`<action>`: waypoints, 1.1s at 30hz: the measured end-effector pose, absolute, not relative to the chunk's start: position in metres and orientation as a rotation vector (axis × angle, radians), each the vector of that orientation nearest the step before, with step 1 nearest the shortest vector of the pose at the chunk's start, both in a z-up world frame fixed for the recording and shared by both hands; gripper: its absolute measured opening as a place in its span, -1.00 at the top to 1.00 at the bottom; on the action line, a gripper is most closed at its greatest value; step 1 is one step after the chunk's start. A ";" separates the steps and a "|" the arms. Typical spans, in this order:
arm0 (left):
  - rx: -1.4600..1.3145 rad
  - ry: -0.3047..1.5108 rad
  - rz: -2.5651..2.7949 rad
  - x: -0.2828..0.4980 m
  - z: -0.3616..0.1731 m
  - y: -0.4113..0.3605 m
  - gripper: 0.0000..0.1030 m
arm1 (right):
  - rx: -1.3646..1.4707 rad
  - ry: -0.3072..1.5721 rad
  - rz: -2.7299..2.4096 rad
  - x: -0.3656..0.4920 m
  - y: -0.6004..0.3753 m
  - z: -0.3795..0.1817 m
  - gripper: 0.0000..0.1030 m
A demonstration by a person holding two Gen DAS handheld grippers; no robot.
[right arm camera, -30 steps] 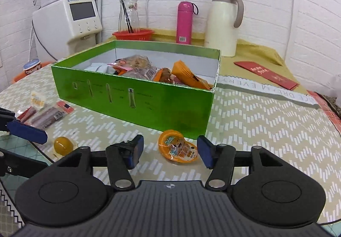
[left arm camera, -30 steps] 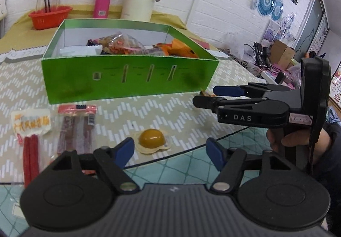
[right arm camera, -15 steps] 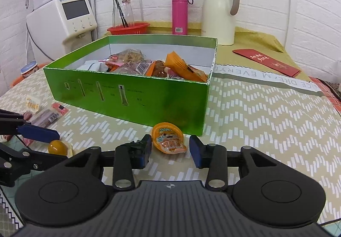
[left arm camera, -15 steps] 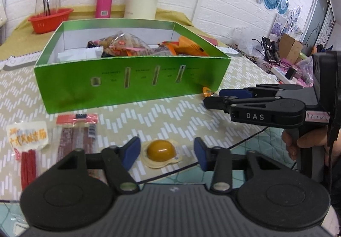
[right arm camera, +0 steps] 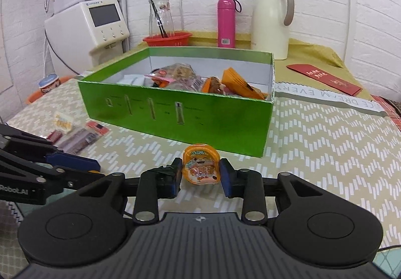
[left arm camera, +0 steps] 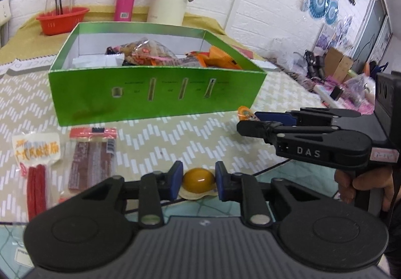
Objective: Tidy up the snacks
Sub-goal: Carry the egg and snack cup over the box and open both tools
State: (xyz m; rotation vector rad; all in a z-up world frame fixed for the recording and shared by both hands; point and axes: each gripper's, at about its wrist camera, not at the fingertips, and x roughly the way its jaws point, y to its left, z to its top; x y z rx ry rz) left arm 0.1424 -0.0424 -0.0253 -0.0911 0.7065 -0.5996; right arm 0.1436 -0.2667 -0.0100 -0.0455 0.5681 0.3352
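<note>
At my far left two snack packs lie flat on the chevron-patterned tablecloth (left arm camera: 175, 133): the clear pack of red sausage sticks with a white label (left arm camera: 36, 173), and just beside it the clear pack of dark dried-meat strips with a red header (left arm camera: 91, 153). Both wait their turn.

Next comes my left gripper (left arm camera: 198, 180). Its blue pads (left arm camera: 176, 176) are closing on the amber, egg-shaped snack in a clear blister cup (left arm camera: 198, 178), which sits on the table's near edge between them. The pads look right against the dome's sides; I cannot tell whether they press yet. I would finish the squeeze on the dome's widest part, not the thin flange, and gently, since a rounded dome may well squirt out.

Behind stands the open green cardboard box (left arm camera: 155, 93), already holding several wrapped snacks; that is where both items should go.

To the right, my right gripper (right arm camera: 200, 173) is closing as well, with the orange sealed cup printed with a cartoon face (right arm camera: 201, 166) tilted up between its pads, touching or nearly so, near the box's front corner. I would keep it centred, lift straight up above the box's wall, then carry over the rim and release low, one hand at a time so my grippers do not collide.
</note>
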 end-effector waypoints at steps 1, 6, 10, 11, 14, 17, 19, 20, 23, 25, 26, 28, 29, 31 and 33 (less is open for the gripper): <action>-0.108 0.699 -0.607 0.142 -0.021 -0.040 0.64 | -0.048 0.552 0.345 0.140 -0.265 -0.005 -0.11; -0.200 0.635 -0.642 0.145 0.008 -0.025 0.64 | -0.047 0.455 0.377 0.129 -0.260 0.025 -0.12; -0.200 0.549 -0.610 0.152 0.034 -0.015 0.64 | -0.062 0.377 0.385 0.128 -0.255 0.040 -0.13; -0.199 0.538 -0.603 0.156 0.039 -0.013 0.64 | -0.062 0.368 0.381 0.131 -0.254 0.042 -0.13; -0.222 0.523 -0.586 0.173 0.051 -0.008 0.64 | -0.050 0.357 0.366 0.143 -0.252 0.046 -0.13; -0.286 0.550 -0.577 0.202 0.056 -0.003 0.64 | -0.030 0.355 0.346 0.159 -0.250 0.046 -0.13; -0.303 0.567 -0.555 0.217 0.056 -0.003 0.64 | -0.020 0.359 0.323 0.169 -0.248 0.044 -0.14; -0.307 0.574 -0.544 0.225 0.056 -0.004 0.64 | -0.015 0.362 0.316 0.175 -0.248 0.043 -0.14; -0.331 0.613 -0.513 0.247 0.048 -0.005 0.64 | -0.022 0.382 0.296 0.192 -0.245 0.039 -0.15; -0.334 0.633 -0.495 0.257 0.042 -0.005 0.64 | -0.032 0.399 0.292 0.203 -0.241 0.035 -0.15; -0.331 0.640 -0.489 0.260 0.039 -0.006 0.64 | -0.035 0.405 0.290 0.208 -0.239 0.033 -0.15; -0.328 0.652 -0.485 0.264 0.034 -0.008 0.64 | -0.044 0.409 0.286 0.215 -0.235 0.028 -0.17; -0.324 0.656 -0.488 0.266 0.032 -0.009 0.64 | -0.045 0.406 0.285 0.218 -0.234 0.025 -0.20; -0.314 0.661 -0.492 0.268 0.029 -0.010 0.62 | -0.051 0.414 0.282 0.225 -0.233 0.018 -0.27; -0.312 0.639 -0.478 0.267 0.027 -0.008 -0.01 | -0.056 0.428 0.285 0.229 -0.233 0.014 -0.96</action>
